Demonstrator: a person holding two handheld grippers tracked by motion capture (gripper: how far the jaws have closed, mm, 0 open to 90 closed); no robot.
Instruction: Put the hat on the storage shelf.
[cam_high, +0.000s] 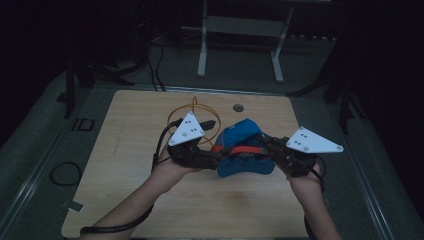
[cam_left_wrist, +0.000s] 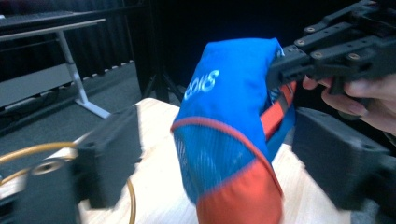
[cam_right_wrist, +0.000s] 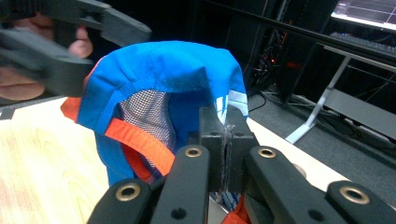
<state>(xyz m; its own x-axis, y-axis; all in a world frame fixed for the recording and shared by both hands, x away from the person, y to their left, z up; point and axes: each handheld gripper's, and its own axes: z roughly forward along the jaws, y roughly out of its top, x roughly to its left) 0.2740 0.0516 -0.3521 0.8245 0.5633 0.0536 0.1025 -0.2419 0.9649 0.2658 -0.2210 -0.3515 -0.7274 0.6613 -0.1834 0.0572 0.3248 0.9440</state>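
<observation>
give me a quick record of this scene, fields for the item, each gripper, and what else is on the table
item: blue and orange cap, held up over the table
right gripper: shut on the cap's edge
left gripper: jaws open on either side of the cap, pads not pressing
other: yellow cable loop behind the left gripper
background: desk frame on the floor beyond the table

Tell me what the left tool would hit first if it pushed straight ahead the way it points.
Most likely the blue bag, which sits between the left tool's open jaws, directly ahead. Beyond it is the right tool, shut on the bag's far side.
</observation>
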